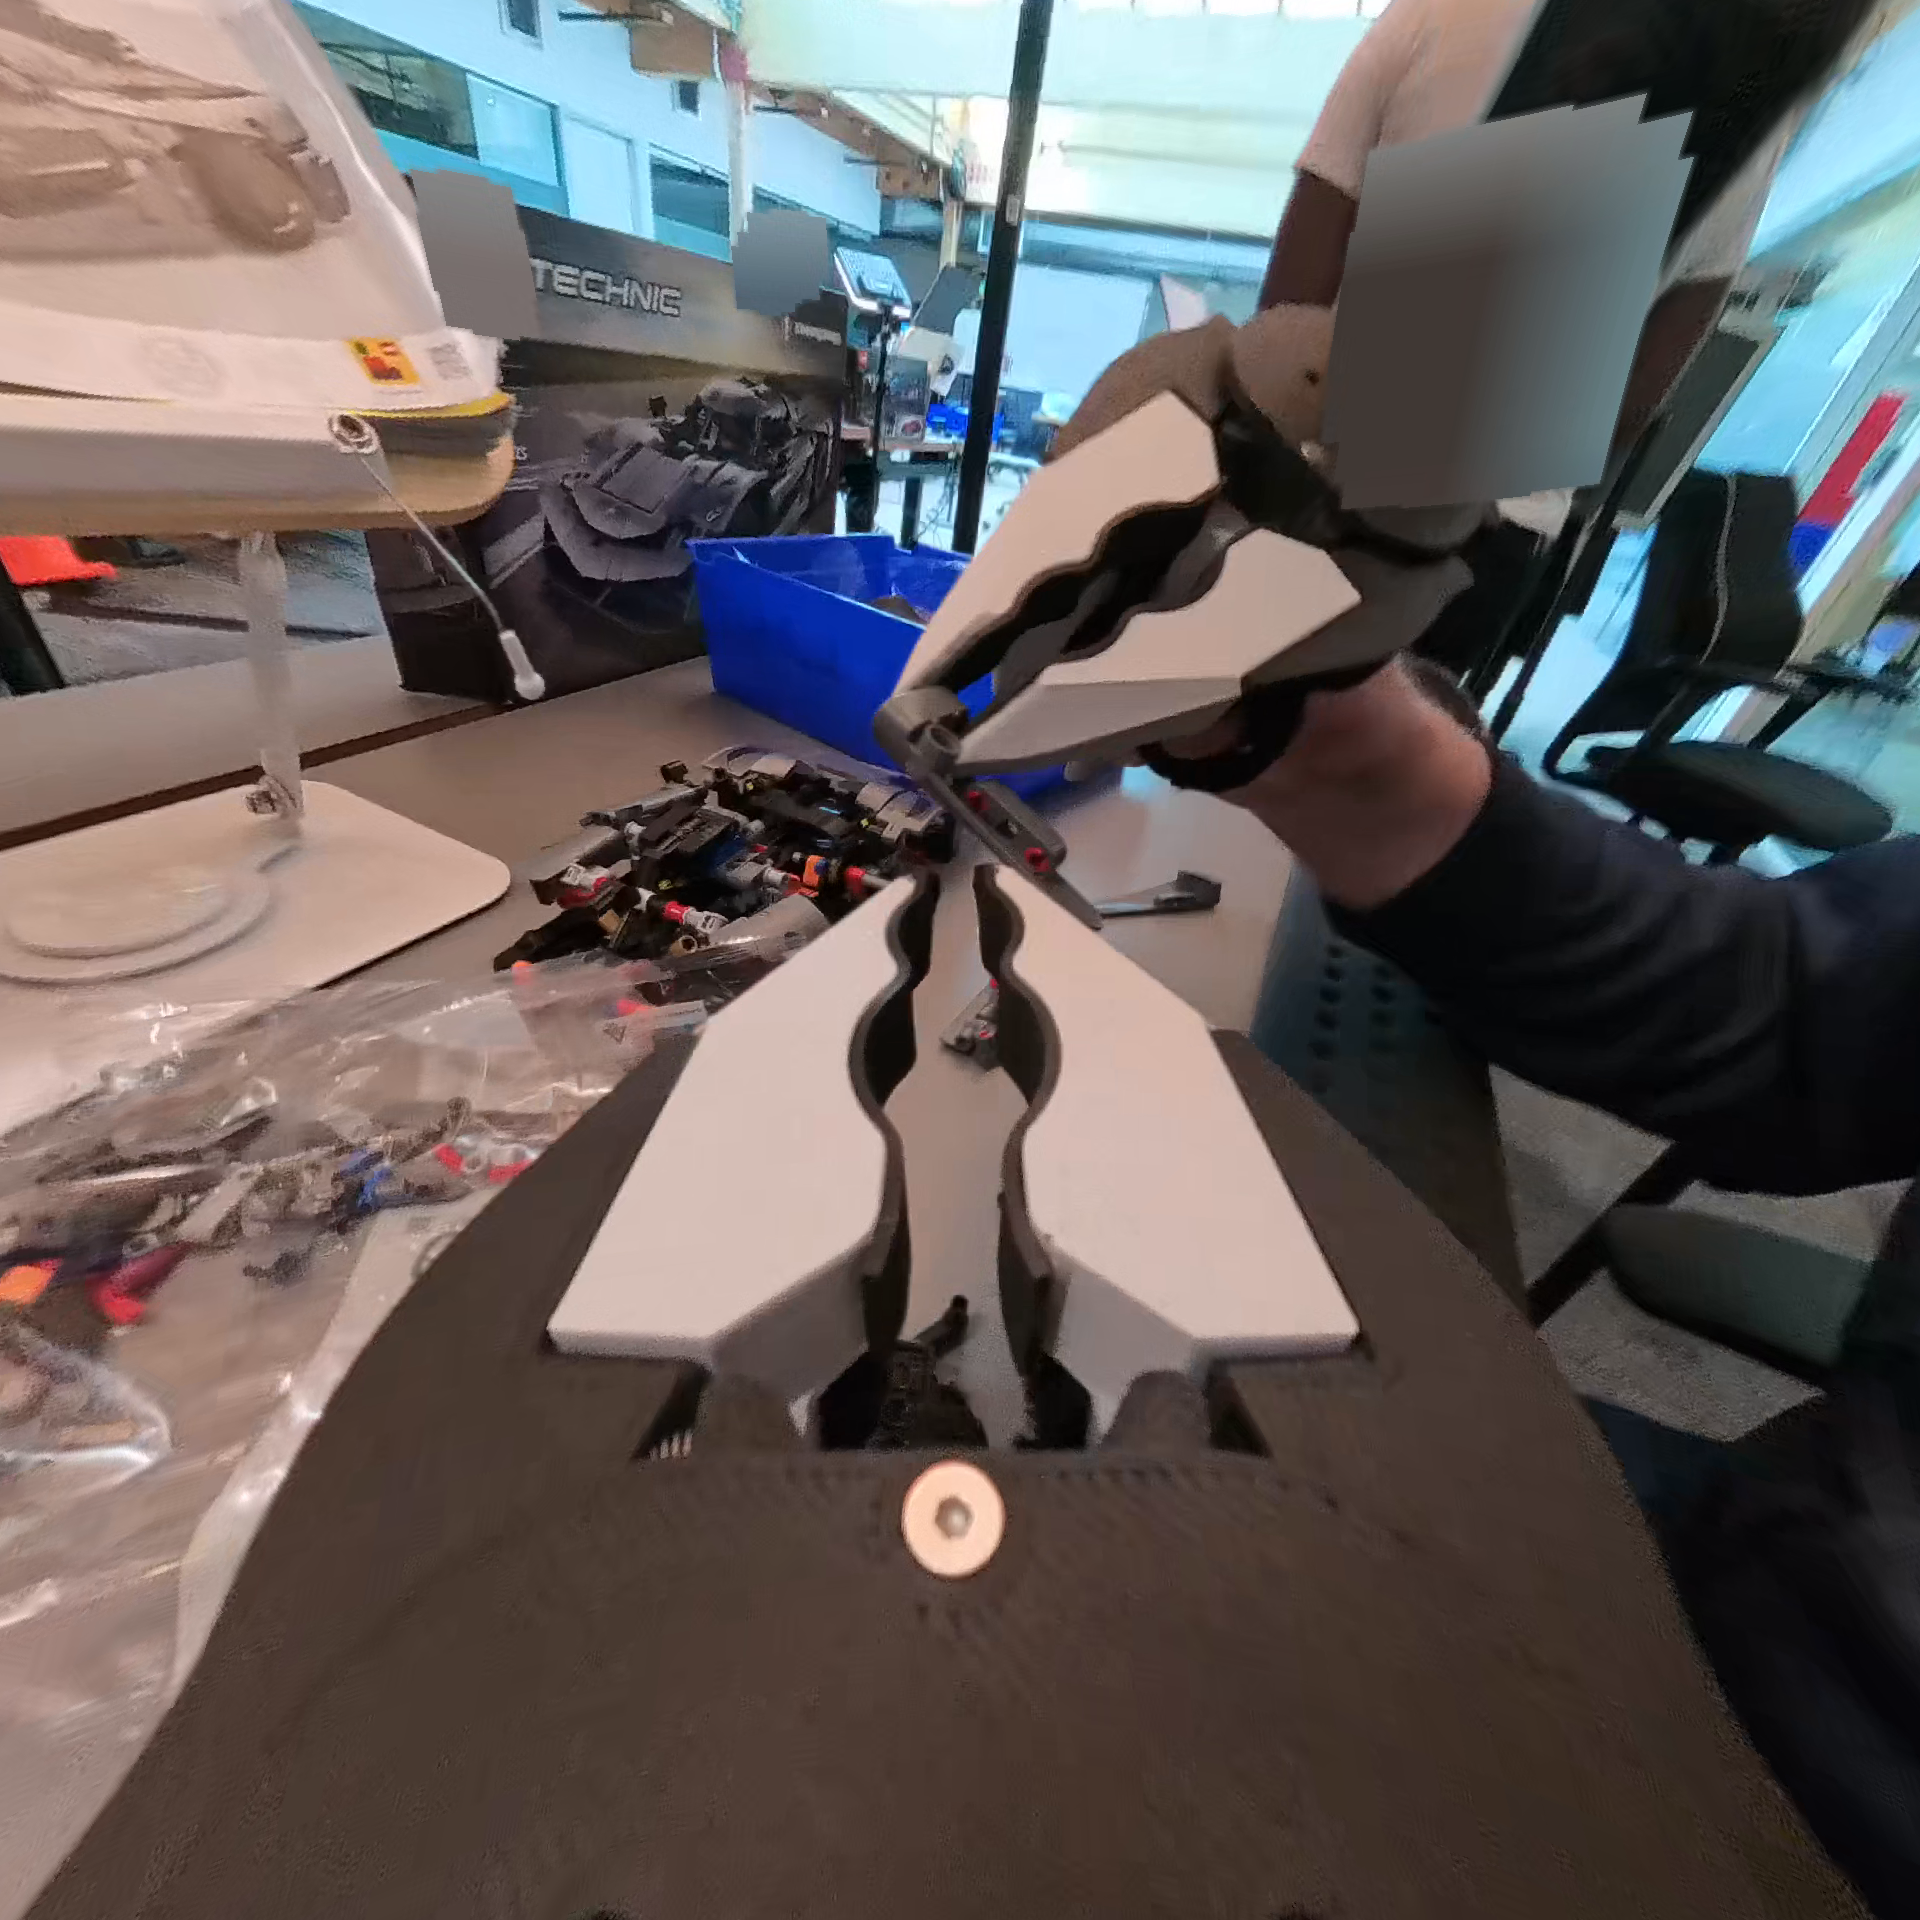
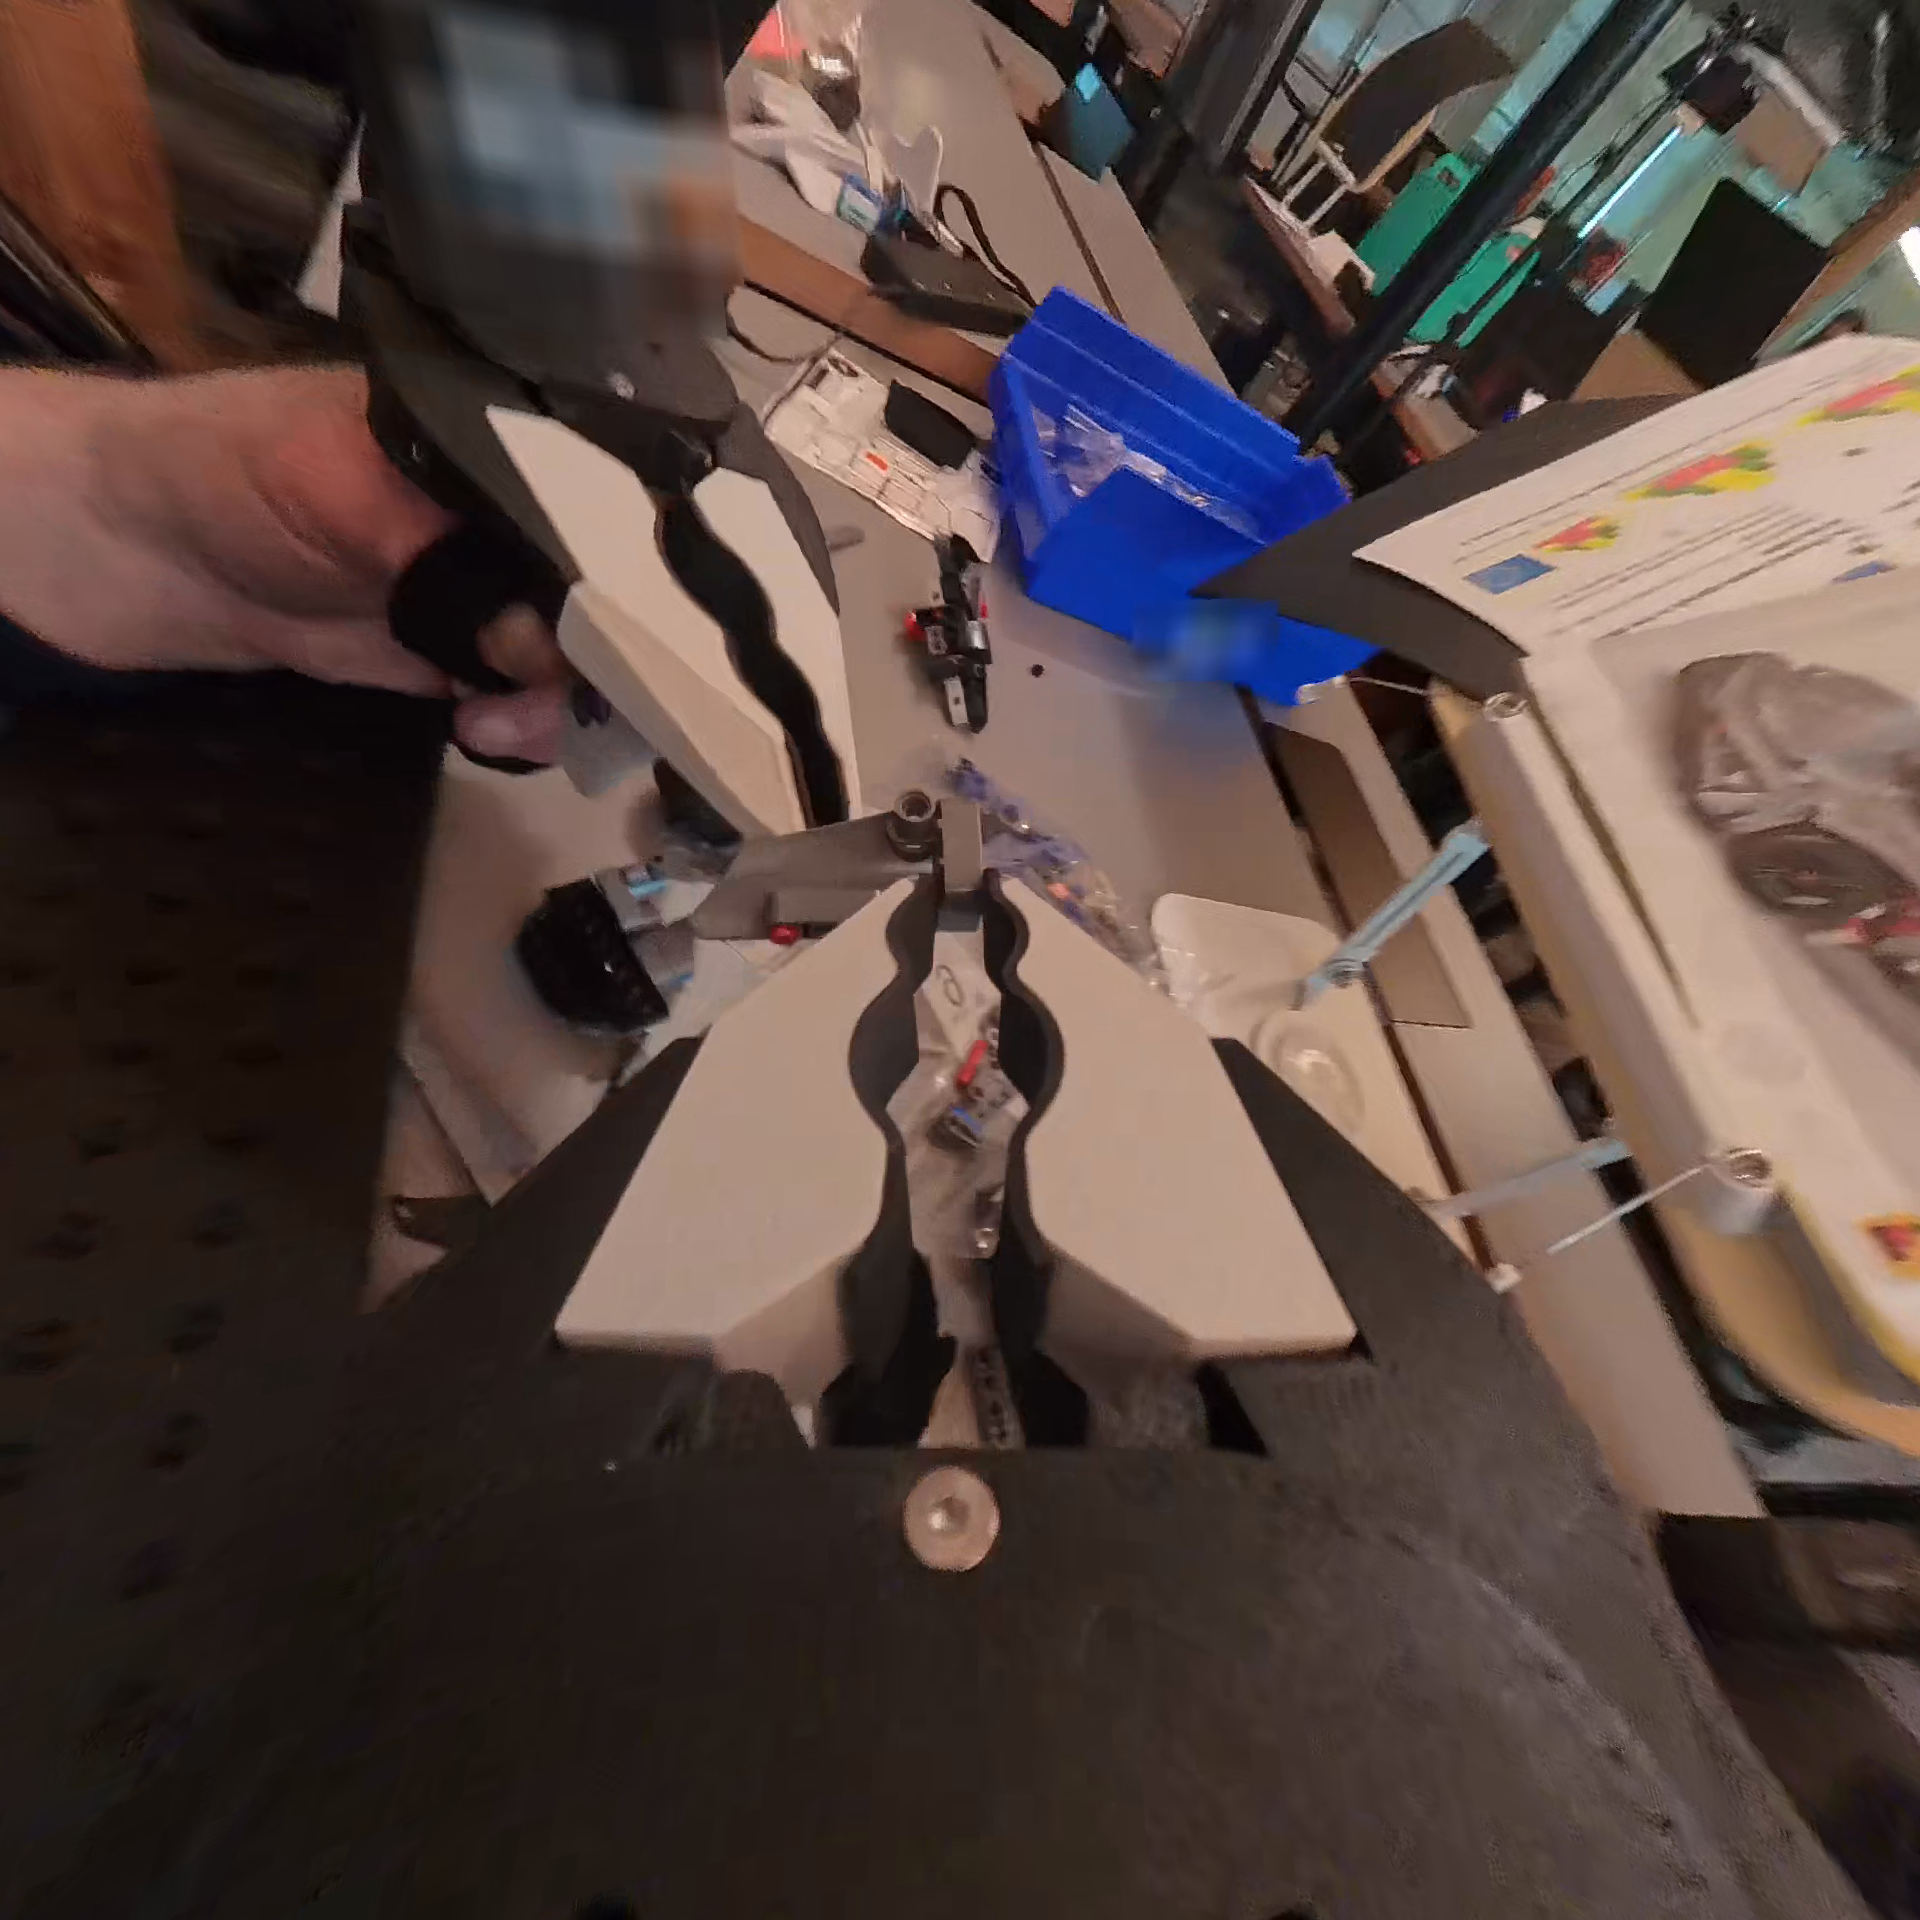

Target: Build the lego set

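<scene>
left gripper [image 1: 954, 883]: fingers nearly closed, slim gap at the tips, nothing pinched between them
right gripper [image 2: 961, 883]: tips clamped together on something, held up in the air
hands: each wrapped round a gripper handle, right hand [image 1: 1351, 769], left hand [image 2: 239, 540]
tips: nearly meeting

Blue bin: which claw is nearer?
Right. The right claw, shut on a grey lego piece, hangs just in front of the blue bin; the left claw sits nearer the person.
</scene>
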`<state>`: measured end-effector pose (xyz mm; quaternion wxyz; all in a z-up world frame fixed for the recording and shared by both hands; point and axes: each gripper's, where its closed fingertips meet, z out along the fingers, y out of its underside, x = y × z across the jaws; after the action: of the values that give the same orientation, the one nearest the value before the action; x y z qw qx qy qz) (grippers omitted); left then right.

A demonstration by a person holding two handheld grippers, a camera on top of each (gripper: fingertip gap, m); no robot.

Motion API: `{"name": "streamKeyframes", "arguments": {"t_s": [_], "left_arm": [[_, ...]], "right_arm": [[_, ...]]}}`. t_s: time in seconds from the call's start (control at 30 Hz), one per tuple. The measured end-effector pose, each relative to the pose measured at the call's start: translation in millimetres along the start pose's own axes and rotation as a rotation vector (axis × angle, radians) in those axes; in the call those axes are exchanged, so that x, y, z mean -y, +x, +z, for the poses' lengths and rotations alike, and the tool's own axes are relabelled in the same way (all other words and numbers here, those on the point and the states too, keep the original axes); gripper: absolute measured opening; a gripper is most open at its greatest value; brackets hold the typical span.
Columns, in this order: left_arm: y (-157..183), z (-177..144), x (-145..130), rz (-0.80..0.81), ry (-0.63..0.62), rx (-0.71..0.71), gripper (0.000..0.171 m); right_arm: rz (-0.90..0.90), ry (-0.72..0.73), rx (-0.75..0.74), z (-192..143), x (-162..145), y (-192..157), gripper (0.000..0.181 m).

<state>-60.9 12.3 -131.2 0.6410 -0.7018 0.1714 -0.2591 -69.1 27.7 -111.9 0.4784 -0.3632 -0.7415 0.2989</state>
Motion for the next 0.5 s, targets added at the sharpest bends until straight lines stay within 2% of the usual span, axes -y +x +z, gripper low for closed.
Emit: {"name": "streamKeyframes", "arguments": {"t_s": [0.13, 0.23, 0.37, 0.47, 0.5], "left_arm": [[11, -11, 19, -0.139, 0.13, -0.159, 0.017], [14, -9, 18, -0.159, 0.129, -0.187, 0.017], [8, -7, 12, -0.104, 0.089, -0.107, 0.004], [-6, -13, 18, -0.007, 0.11, 0.043, 0.0], [-9, -16, 24, 0.033, 0.135, 0.087, 0.0]], "right_arm": [[-0.038, 0.027, -0.006, -1, 10, 1, 0.006], [-0.083, 0.05, 0.012, 0, 17, -7, 0.006], [-0.076, 0.053, 0.001, 6, 21, -7, 0.006], [0.035, 0.045, -0.03, 5, 21, 1, 0.014], [0.1, 0.032, -0.046, 5, 18, 4, 0.011]]}}
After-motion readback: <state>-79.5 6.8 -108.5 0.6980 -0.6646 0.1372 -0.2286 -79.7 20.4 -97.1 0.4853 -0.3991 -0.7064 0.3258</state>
